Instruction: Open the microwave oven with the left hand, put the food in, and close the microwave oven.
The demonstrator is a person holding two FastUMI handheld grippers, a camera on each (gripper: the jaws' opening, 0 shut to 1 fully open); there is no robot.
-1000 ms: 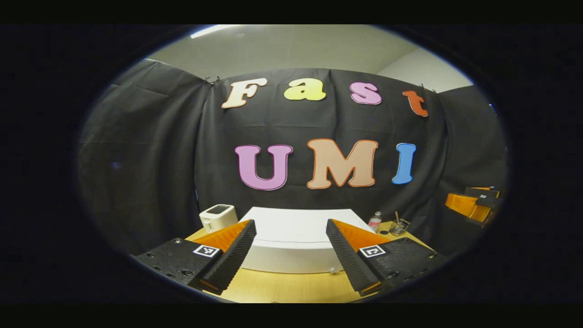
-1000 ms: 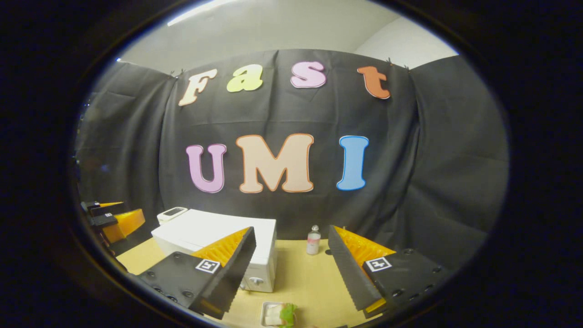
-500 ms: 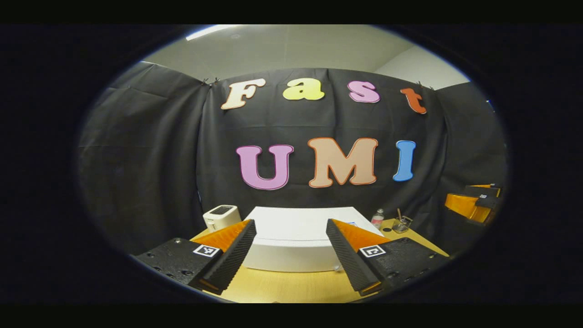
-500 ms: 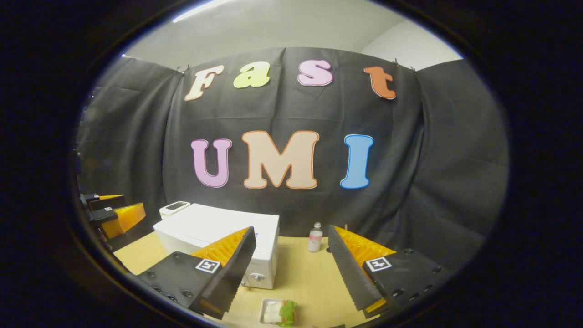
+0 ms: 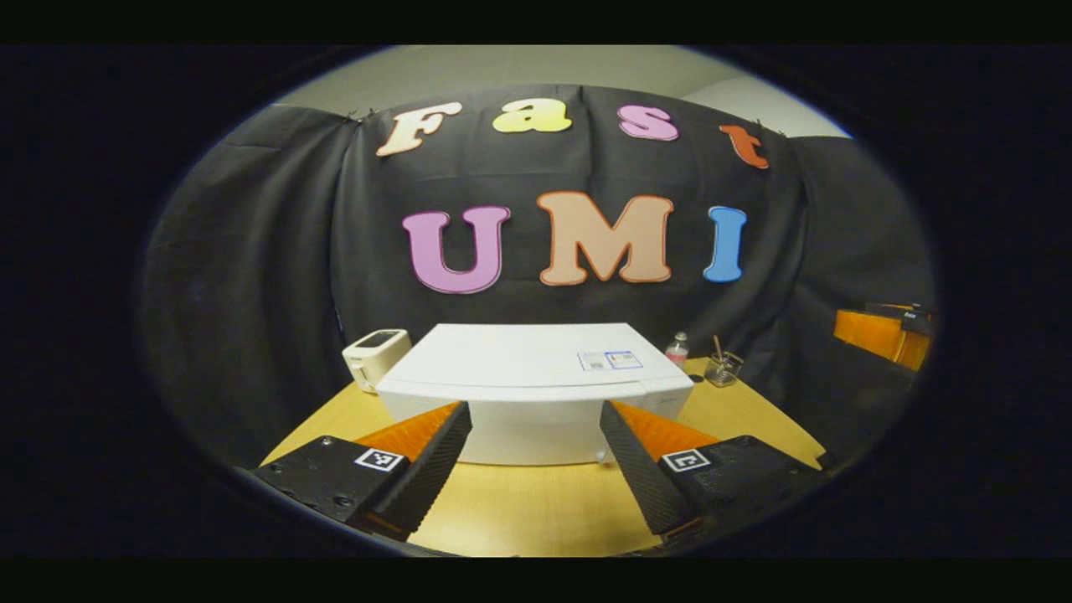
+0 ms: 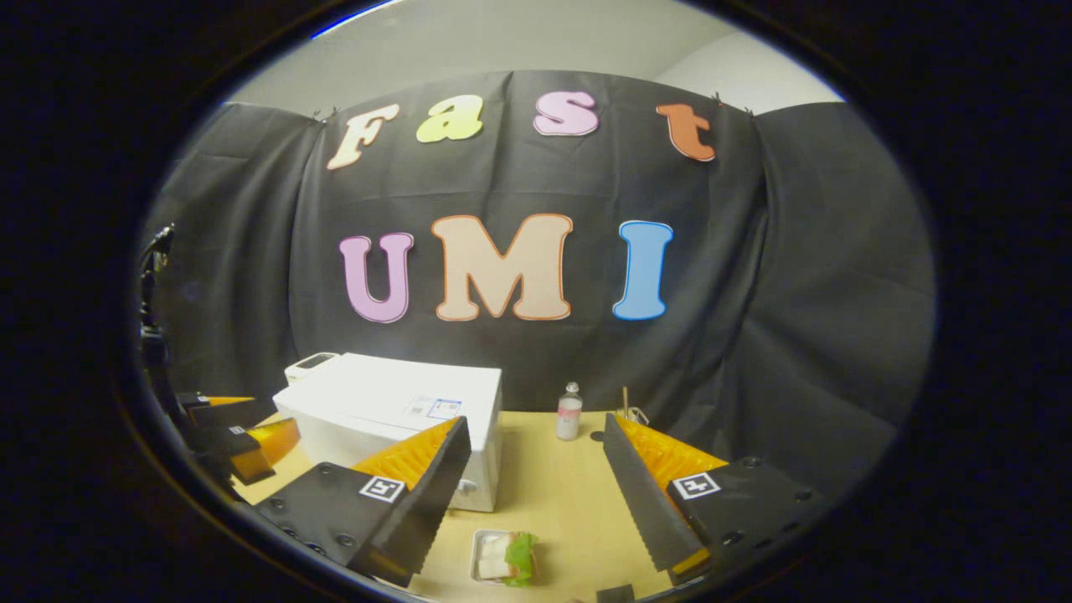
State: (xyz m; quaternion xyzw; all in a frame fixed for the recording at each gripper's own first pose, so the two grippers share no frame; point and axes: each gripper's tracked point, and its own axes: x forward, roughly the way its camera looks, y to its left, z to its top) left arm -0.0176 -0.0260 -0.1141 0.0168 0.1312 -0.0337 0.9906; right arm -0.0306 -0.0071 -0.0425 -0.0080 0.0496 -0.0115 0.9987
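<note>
We face the closed white microwave oven [image 5: 536, 394] on the table [image 5: 536, 511] with our left gripper [image 5: 536, 469] spread wide and empty, while our right gripper [image 6: 536, 494], also wide, hovers above the food tray [image 6: 501, 557], so a misjudged reach for the door could shove the oven backward.

Dim booth under overhead ceiling light, sharp centre, fisheye bending and darkening at the edges.
</note>
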